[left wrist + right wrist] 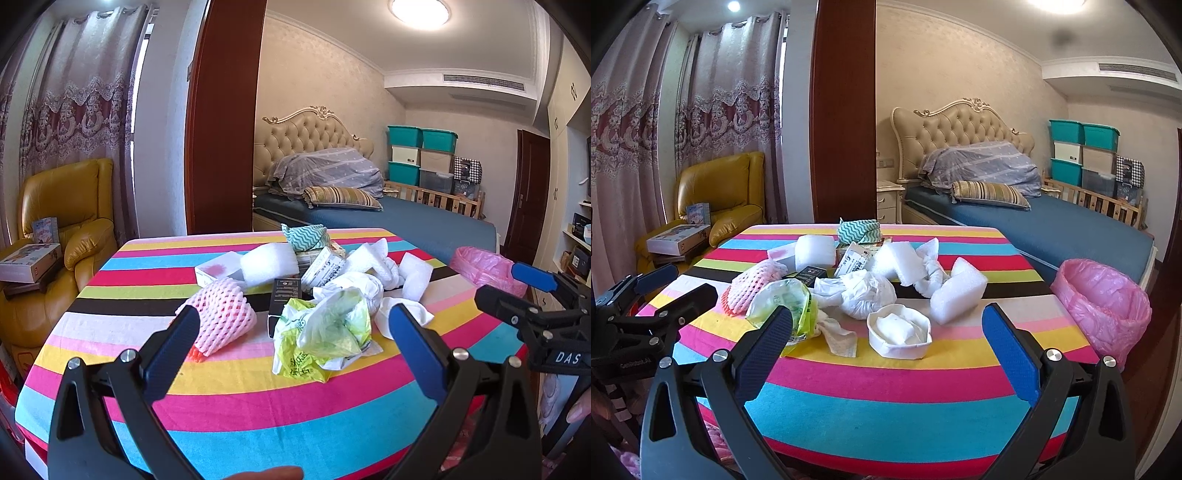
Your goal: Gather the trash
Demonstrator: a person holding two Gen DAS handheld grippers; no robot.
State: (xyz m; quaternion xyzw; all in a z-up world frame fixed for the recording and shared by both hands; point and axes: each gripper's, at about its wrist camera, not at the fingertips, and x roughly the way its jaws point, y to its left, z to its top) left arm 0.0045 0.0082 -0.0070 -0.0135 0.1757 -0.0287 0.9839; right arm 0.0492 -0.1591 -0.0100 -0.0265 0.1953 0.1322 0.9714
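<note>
**Soft and crumpled trash on the striped desk, both grippers empty**

We saw the desk (886,387) covered with a fuzzy cloth in bright stripes. The trash lay in a loose heap on its far half. Nearest to the left gripper (291,345) was a crumpled green and white plastic bag (325,332), thin and shiny. Beside it lay a pink foam net sleeve (221,317) with a mesh of small holes. Behind them we noticed a flat black box (284,295), a rounded block of white foam (269,264), a printed white carton (321,269) and a teal cloth with zigzag lines (304,236).

In front of the right gripper (886,345) stood a shallow white paper bowl (899,334), its rim bent, with a folded white piece inside. Near it were a knotted white plastic bag (864,291) and a white foam sheet (956,295).

A bin lined with a wrinkled pink bag (1104,306) stood just beside the right edge of the desk; we could not tell what was inside it.

The jaws of both grippers stood wide apart and held nothing.
</note>
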